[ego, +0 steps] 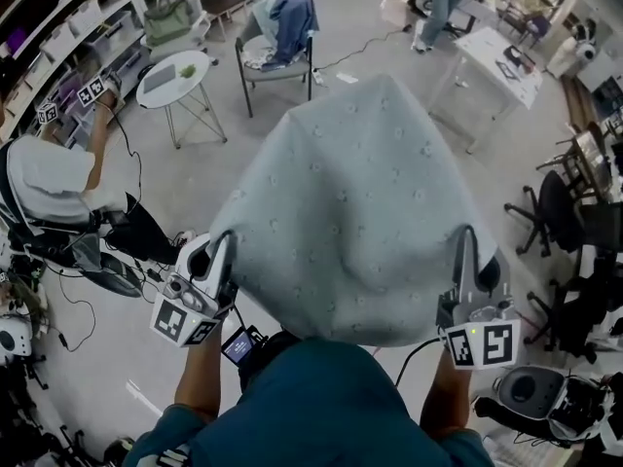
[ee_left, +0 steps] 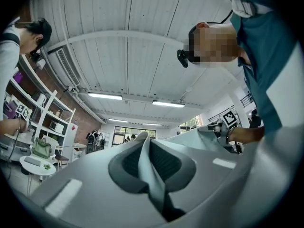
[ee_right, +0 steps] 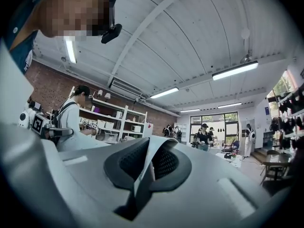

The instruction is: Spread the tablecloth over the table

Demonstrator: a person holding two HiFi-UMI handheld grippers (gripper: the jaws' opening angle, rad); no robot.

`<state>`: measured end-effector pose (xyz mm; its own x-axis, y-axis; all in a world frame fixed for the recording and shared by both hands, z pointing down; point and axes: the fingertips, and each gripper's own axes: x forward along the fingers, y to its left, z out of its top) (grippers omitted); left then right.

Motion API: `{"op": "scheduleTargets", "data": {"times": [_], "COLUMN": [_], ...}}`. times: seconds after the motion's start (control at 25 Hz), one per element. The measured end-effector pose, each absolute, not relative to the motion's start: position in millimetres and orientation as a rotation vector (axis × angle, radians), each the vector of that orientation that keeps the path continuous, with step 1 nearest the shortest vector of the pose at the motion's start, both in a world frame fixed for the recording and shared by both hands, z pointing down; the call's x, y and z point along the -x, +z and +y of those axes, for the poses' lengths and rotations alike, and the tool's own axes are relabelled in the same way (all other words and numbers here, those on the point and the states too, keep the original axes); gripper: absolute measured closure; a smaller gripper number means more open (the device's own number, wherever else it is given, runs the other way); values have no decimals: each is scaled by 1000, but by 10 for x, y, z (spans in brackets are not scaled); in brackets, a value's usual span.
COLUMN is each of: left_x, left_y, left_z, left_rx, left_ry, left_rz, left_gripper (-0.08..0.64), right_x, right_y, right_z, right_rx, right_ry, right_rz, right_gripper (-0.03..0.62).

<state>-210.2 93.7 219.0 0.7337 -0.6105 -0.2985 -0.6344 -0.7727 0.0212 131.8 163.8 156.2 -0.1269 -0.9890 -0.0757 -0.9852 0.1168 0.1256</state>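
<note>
floor (ego: 209, 168): bare grey concrete, open left of the cloth and beyond it. Cables run across it near the person (ego: 58, 178) at the left edge.
1 tablecloth (ego: 360, 212): pale grey-blue with small dots, up off the floor. It balloons forward from the grippers and fills the middle of the head view. Its far edge rounds off just short of the chair.
2 tables: white rectangular table (ego: 492, 56) top right, small round table (ego: 175, 76) top left.
1 chair (ego: 277, 47) between them, with blue clothes draped on it.
Black office chairs at the right edge, count unclear.
2 grippers, well apart. The left gripper (ego: 222, 253) is clamped tight on the cloth's near left corner. The right gripper (ego: 467, 253) is clamped the same way on the near right corner. Each has a fold of cloth pinched between its pads.
</note>
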Motion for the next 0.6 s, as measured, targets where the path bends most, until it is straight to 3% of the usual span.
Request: {"op": "scheduleTargets", "data": {"times": [0.6], "left_x": [2287], "left_y": [2240], "left_z": [295], "left_rx": [2922], "left_ry": [523], "left_rz": [878], "left_gripper": [558], "right_x": [-1191], "right_y": [1469], "right_z": [1352], "right_rx": [-2185], "right_ry": [-288], "right_rz": [-2172], "right_gripper": [578]}}
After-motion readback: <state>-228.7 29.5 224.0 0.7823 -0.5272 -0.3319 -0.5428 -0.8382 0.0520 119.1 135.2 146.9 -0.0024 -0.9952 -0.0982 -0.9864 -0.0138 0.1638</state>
